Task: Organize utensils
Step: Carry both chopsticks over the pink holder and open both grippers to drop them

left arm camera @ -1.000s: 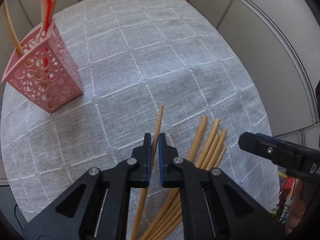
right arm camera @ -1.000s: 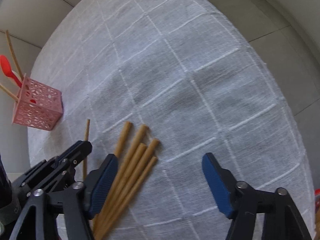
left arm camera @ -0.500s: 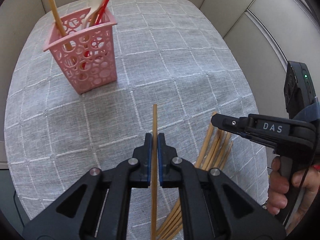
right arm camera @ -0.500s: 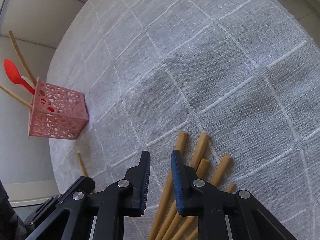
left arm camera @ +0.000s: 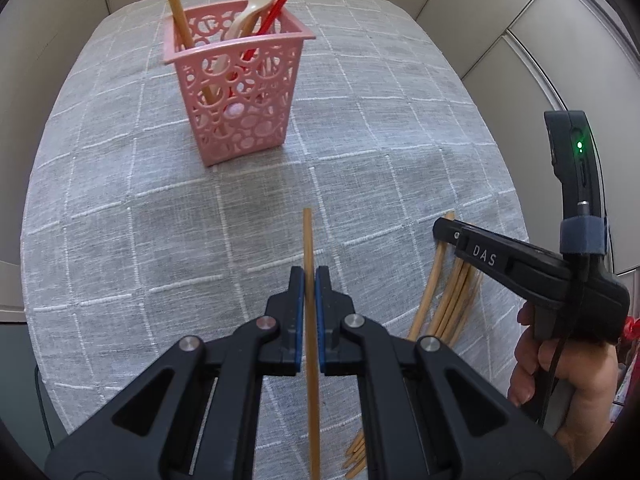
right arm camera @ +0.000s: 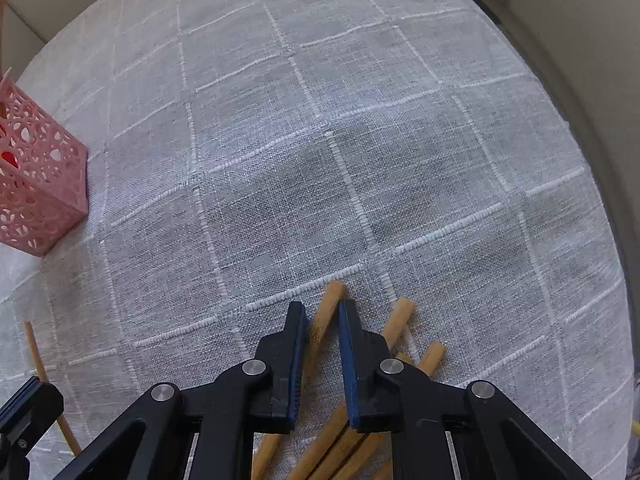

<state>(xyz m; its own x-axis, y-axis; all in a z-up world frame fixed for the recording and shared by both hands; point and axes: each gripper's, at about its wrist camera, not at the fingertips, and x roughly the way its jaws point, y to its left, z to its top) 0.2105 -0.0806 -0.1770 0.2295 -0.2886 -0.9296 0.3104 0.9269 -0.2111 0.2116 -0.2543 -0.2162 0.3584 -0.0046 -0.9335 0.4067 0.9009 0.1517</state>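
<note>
- My left gripper (left arm camera: 307, 280): jaws clamped on a single chopstick (left arm camera: 309, 264), which runs straight up between the blue pads and sticks out past the tips, pointing toward the basket.
- My right gripper (right arm camera: 322, 320): jaws have just been closing and stand narrow, with the top chopstick of the pile (right arm camera: 326, 312) between the pads. I cannot tell whether the pads press on it yet.
- Basket (left arm camera: 236, 92): pink, pierced with round holes, upright on the tablecloth (left arm camera: 120, 200), beyond my left gripper.
- Basket contents: one chopstick (left arm camera: 176, 12) leaning left, a cream spoon (left arm camera: 256, 0) and a red utensil (left arm camera: 280, 4) leaning right.
- Loose chopsticks (left arm camera: 452, 304): a fanned pile flat on the cloth, well to the right of the basket and nearer me, under my right gripper.
- Tablecloth: grey with a white grid, under the basket.
- Hand (left arm camera: 560, 368): gripping the right tool's handle, far right of the basket.
</note>
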